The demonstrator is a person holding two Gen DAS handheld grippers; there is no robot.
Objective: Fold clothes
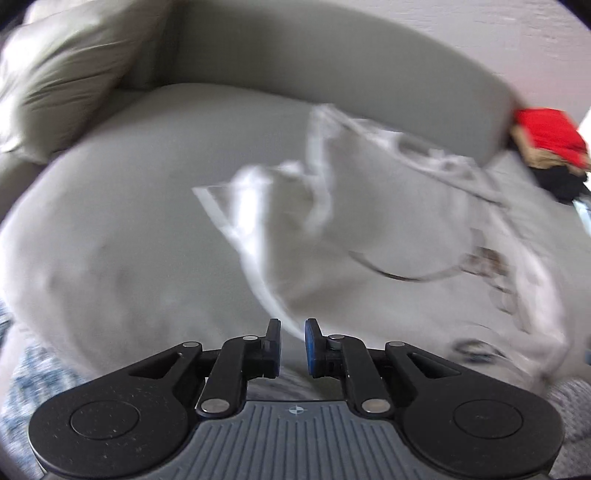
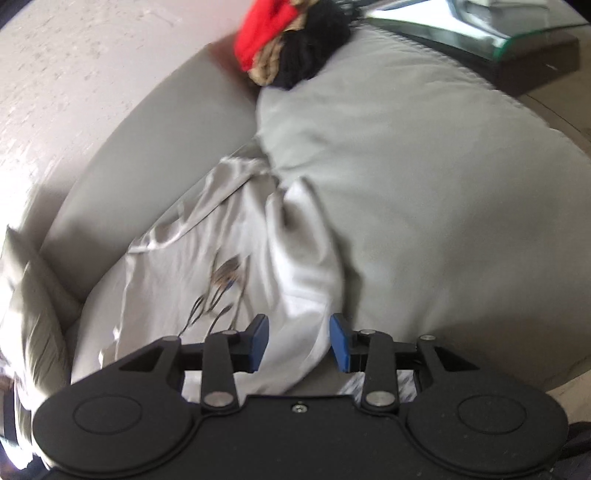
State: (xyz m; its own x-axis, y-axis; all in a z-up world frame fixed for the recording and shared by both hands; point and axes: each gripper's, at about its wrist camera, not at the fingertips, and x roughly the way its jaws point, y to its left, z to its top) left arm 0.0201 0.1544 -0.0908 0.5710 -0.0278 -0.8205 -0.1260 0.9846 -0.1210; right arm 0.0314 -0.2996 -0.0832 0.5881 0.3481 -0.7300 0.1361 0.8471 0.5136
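Right wrist view: white shirt (image 2: pixel 207 280) lies crumpled just ahead of the parted, empty right gripper (image 2: pixel 299 341).

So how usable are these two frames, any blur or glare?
Left wrist view: heavy motion blur smears the white shirt and pillow; the left gripper stays sharp. Right wrist view: milder blur on the shirt, bright glare on the glass table; strong fisheye bending in both.

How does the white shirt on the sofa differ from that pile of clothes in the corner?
The white shirt is pale, spread loosely and crumpled across the seat cushion; the pile is red, tan and black, bunched tight against the backrest. The shirt lies near both claws; the pile lies far off. Both rest on the grey sofa.
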